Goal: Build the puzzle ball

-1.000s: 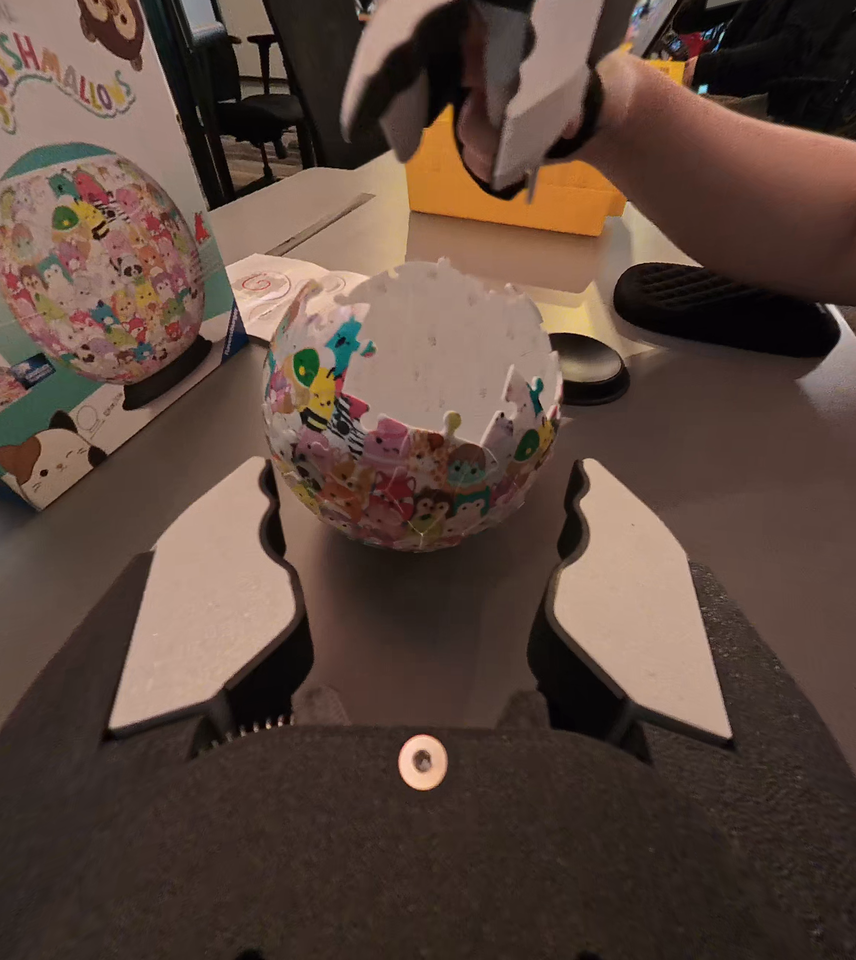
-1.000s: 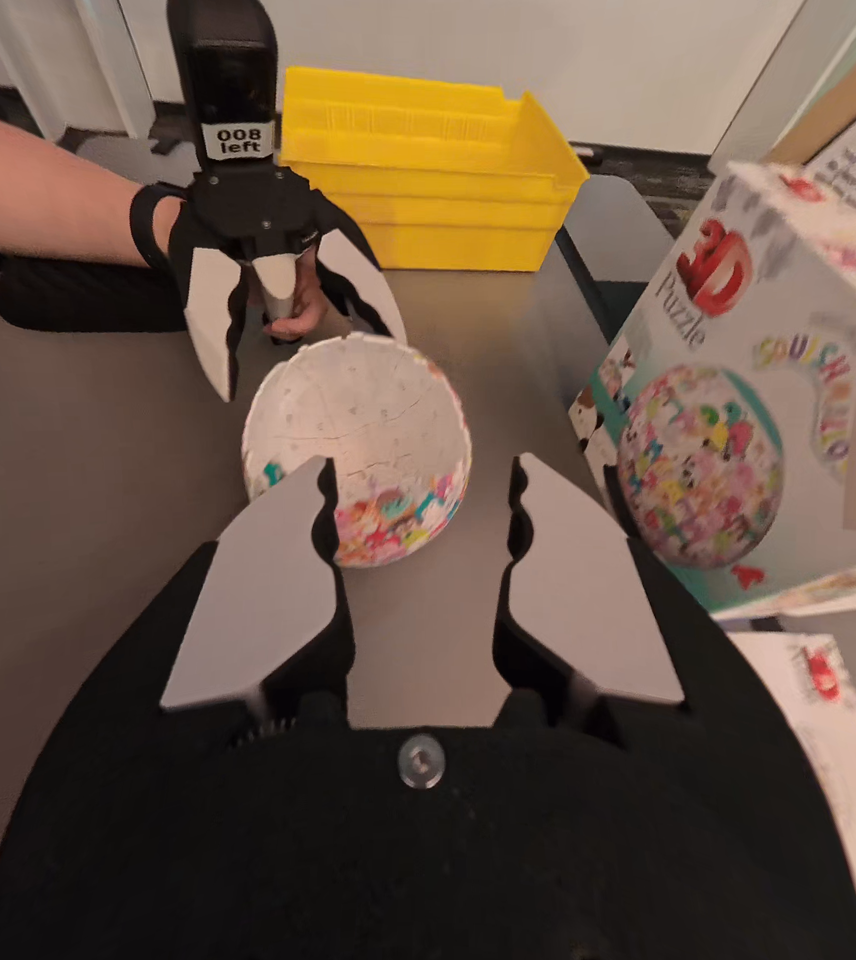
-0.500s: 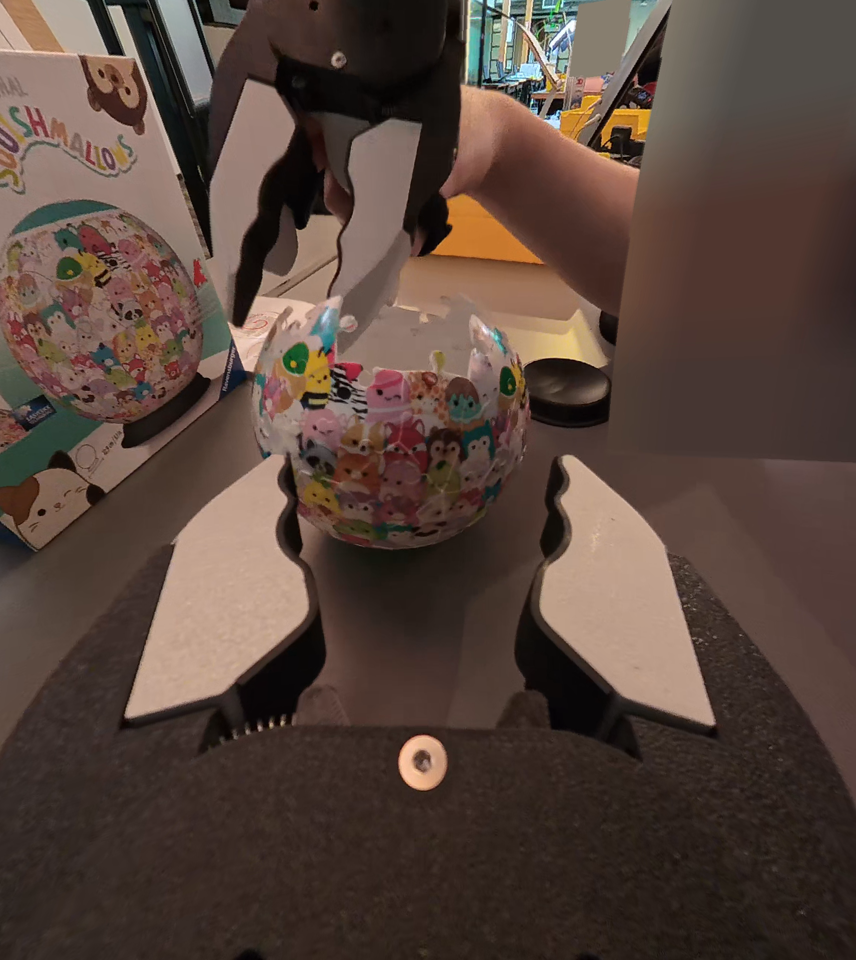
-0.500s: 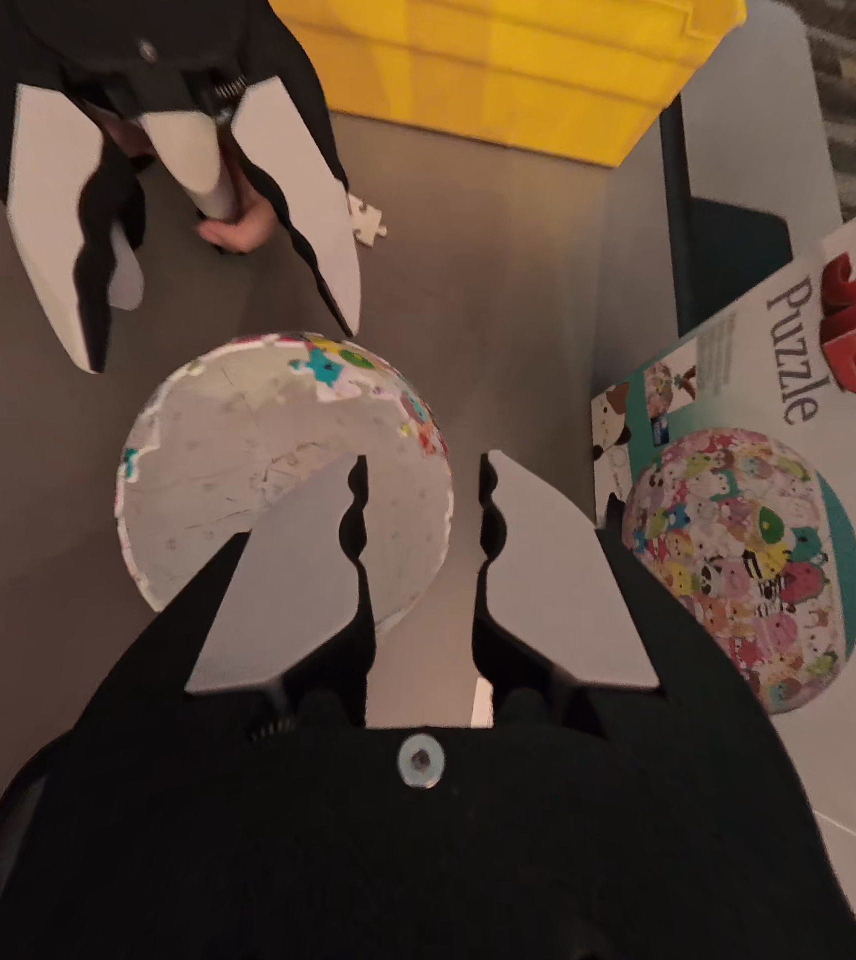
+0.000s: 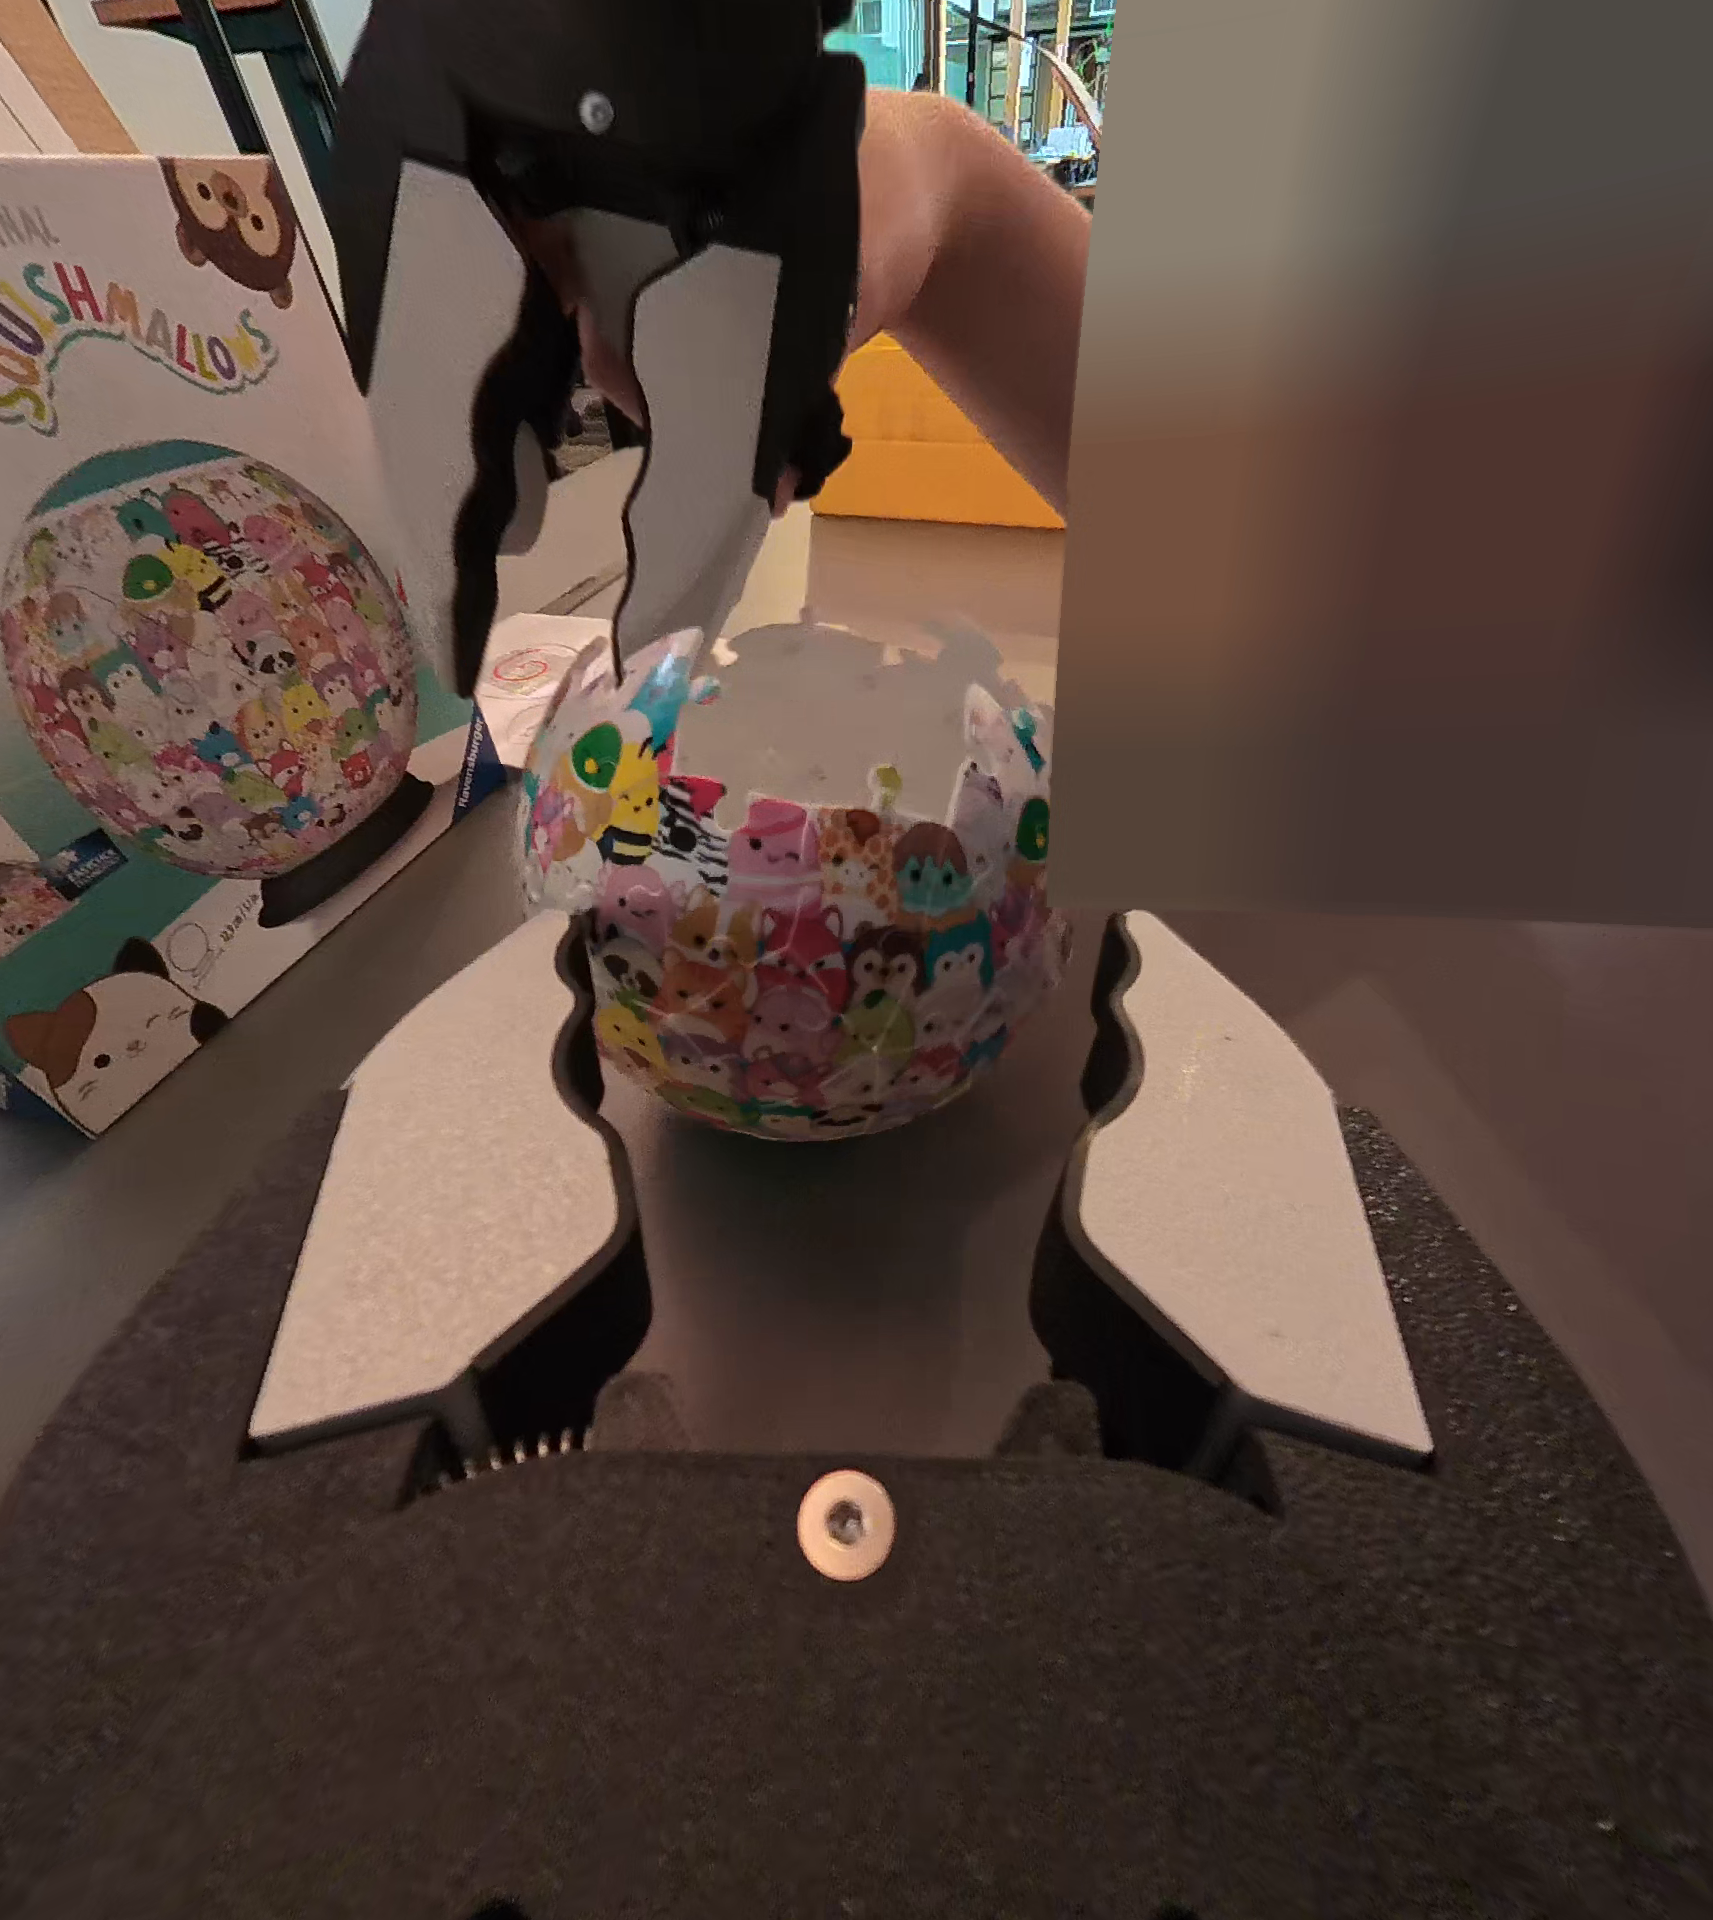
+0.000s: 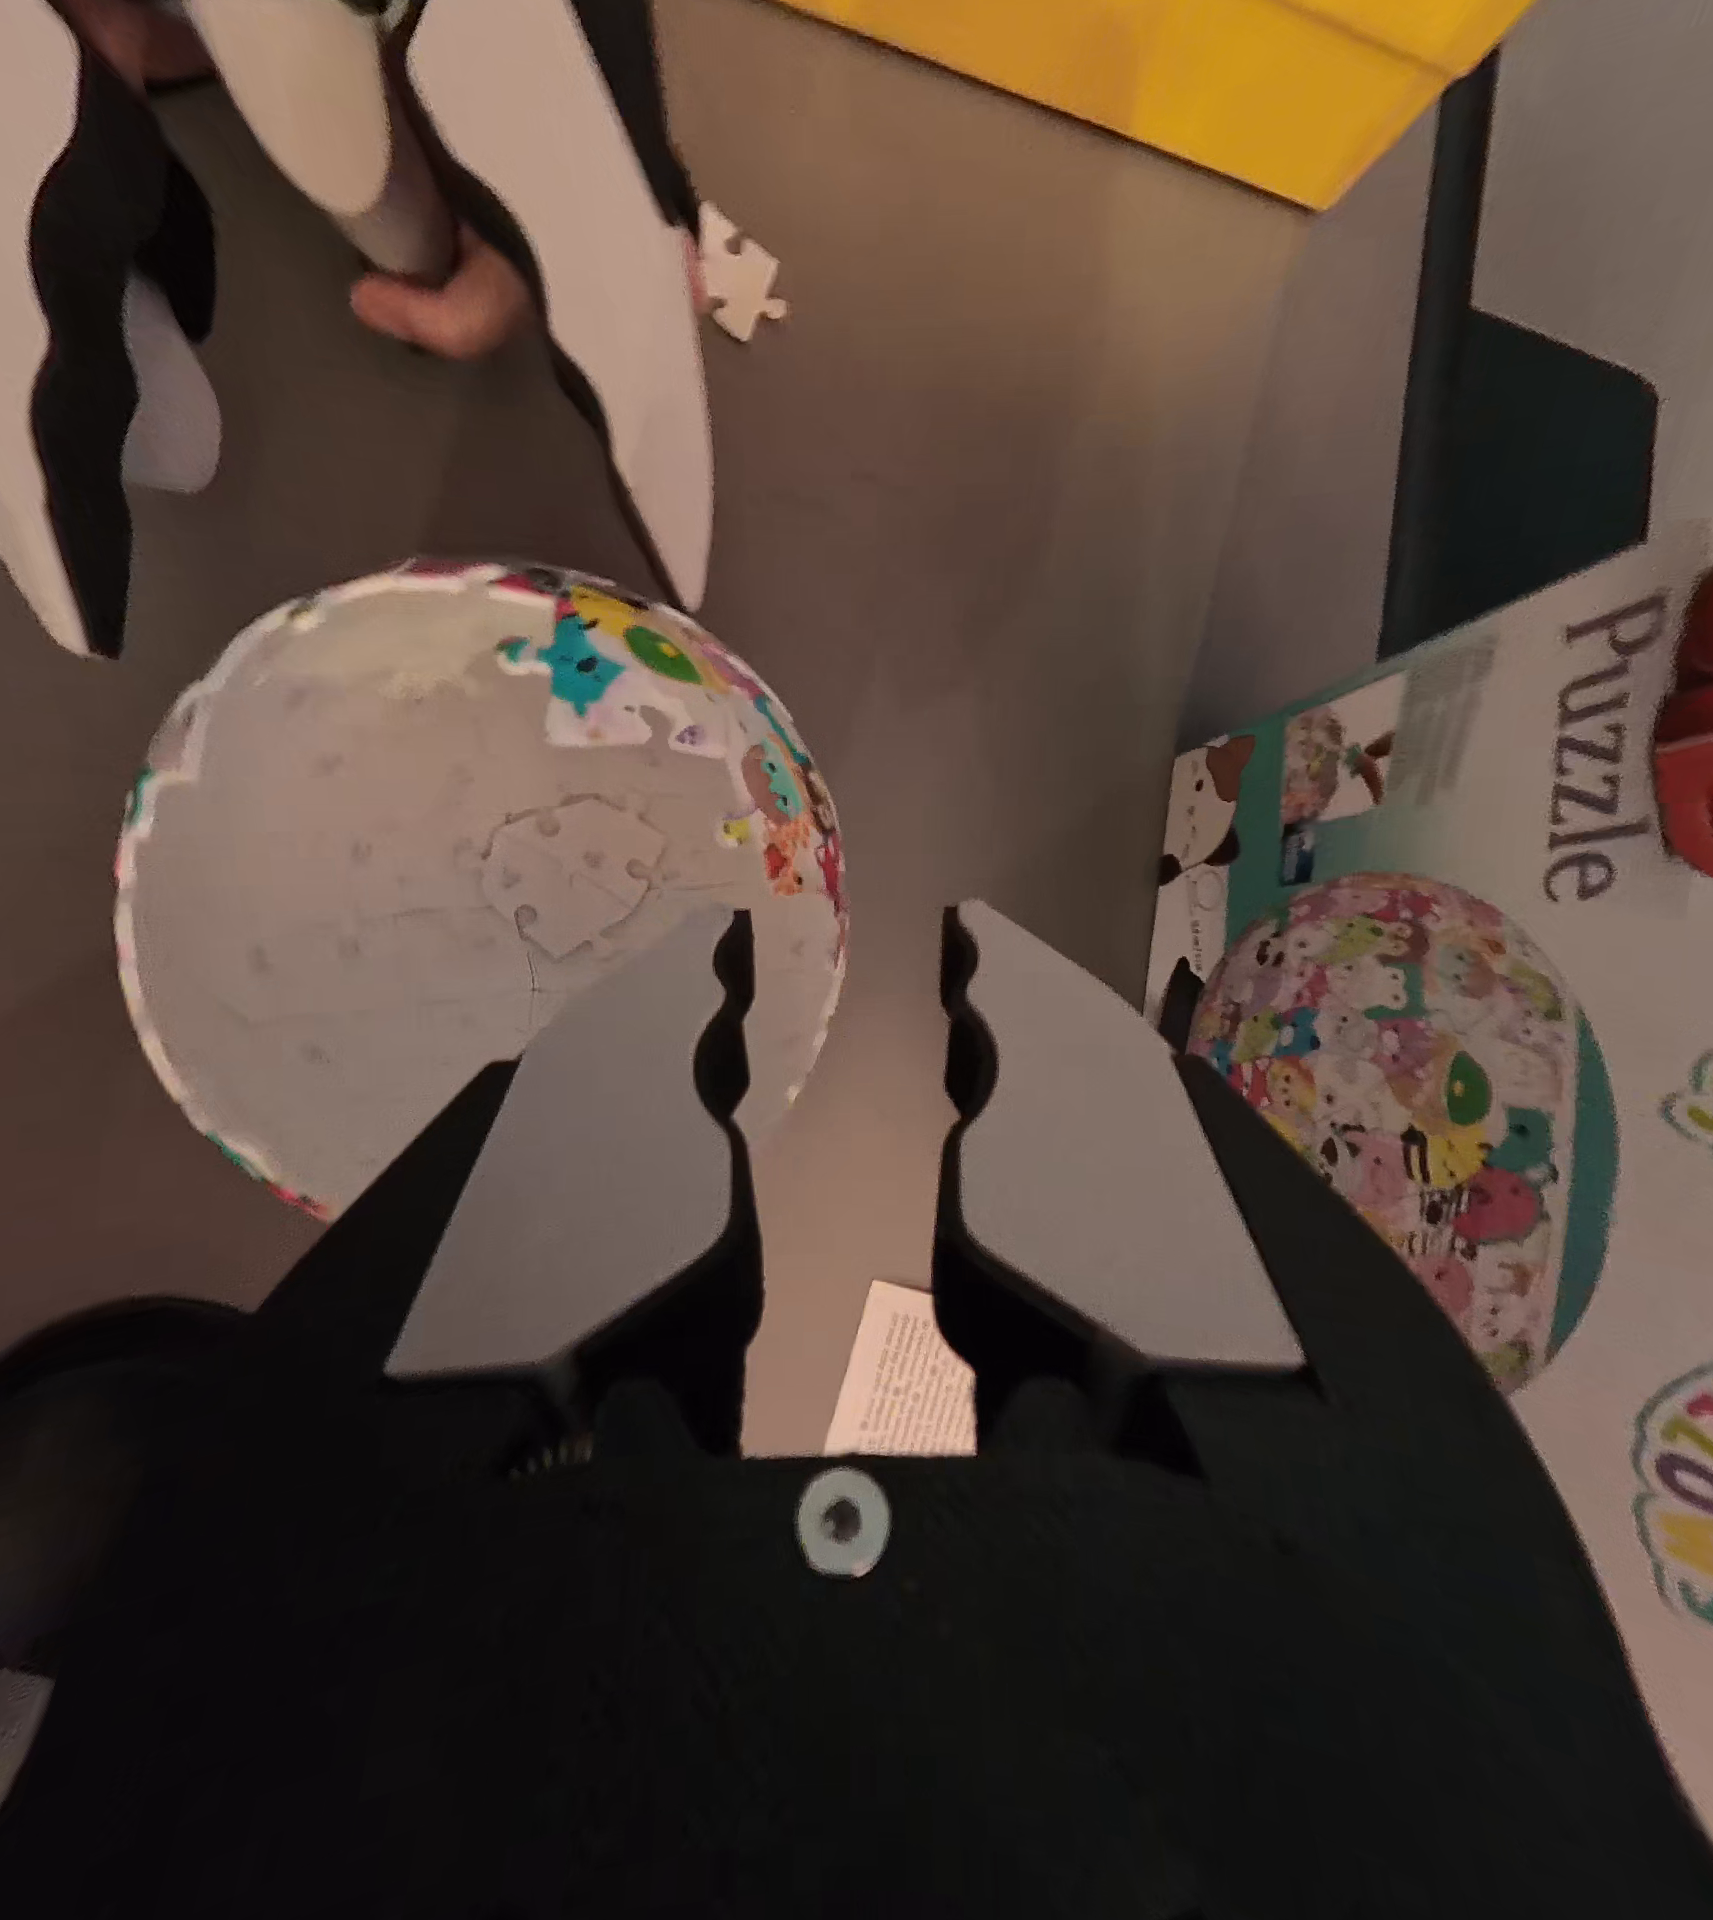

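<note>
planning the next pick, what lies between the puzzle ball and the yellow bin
In the right wrist view, one loose white puzzle piece lies on the grey table between the puzzle ball and the yellow bin; otherwise bare.

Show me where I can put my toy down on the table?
Bare table lies between the half-built puzzle ball and the yellow bin, past the loose puzzle piece. It is crowded around the ball: both grippers close in there, with the puzzle box and black stand beside it.
</note>
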Available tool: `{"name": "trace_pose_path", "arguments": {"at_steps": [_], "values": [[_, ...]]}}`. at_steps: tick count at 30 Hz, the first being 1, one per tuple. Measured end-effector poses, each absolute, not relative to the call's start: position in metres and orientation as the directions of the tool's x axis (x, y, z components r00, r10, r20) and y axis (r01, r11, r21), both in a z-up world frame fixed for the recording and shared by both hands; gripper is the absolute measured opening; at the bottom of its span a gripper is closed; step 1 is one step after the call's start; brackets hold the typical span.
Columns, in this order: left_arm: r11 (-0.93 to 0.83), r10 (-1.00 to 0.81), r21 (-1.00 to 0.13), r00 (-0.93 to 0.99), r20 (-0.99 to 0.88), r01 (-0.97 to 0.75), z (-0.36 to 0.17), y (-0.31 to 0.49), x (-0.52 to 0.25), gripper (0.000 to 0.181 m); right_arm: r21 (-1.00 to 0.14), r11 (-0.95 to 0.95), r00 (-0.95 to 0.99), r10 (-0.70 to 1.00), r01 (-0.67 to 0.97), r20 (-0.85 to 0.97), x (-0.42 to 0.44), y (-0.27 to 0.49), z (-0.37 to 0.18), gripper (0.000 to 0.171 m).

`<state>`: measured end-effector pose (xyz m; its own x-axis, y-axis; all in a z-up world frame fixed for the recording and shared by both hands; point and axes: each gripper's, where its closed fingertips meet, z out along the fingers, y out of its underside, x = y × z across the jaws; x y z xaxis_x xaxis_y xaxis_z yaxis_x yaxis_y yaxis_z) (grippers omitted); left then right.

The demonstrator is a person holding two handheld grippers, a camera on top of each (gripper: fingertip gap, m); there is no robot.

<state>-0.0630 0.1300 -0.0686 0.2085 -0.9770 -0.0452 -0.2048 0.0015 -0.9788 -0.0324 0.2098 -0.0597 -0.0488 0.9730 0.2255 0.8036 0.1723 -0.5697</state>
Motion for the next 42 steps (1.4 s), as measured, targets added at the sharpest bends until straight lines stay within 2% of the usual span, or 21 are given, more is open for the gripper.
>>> {"name": "trace_pose_path", "arguments": {"at_steps": [5,10,15,27,30,35,40,42], "values": [[-0.008,-0.974,-0.979,0.222,-0.038,-0.202,-0.07,0.134,-0.063,0.093,-0.549,0.215,-0.083,0.963,0.807,0.256,-0.034,0.214,-0.071,0.028],[-0.01,-0.973,-0.98,0.229,-0.037,-0.198,-0.071,0.136,-0.063,0.092,-0.579,0.227,-0.097,0.964,0.783,0.246,-0.04,0.21,-0.075,0.02],[-0.002,-0.972,-0.979,0.231,-0.045,-0.202,-0.071,0.136,-0.062,0.092,-0.563,0.235,-0.1,0.96,0.792,0.261,-0.041,0.211,-0.077,0.007],[0.007,-0.974,-0.979,0.221,-0.053,-0.205,-0.072,0.133,-0.06,0.091,-0.534,0.227,-0.09,0.959,0.815,0.27,-0.039,0.215,-0.082,0.004],[0.005,-0.974,-0.979,0.22,-0.051,-0.202,-0.072,0.133,-0.06,0.091,-0.542,0.223,-0.099,0.963,0.81,0.249,-0.038,0.213,-0.082,0.005],[0.0,-0.974,-0.978,0.222,-0.047,-0.209,-0.074,0.133,-0.06,0.091,-0.574,0.195,-0.084,0.973,0.795,0.214,-0.03,0.212,-0.074,0.032],[0.018,-0.974,-0.978,0.217,-0.064,-0.209,-0.072,0.13,-0.06,0.09,-0.615,0.23,-0.099,0.966,0.754,0.24,-0.019,0.203,-0.06,0.041],[0.019,-0.973,-0.977,0.222,-0.067,-0.212,-0.073,0.13,-0.059,0.092,-0.665,0.207,-0.076,0.972,0.718,0.221,-0.018,0.198,-0.05,0.042]]}}
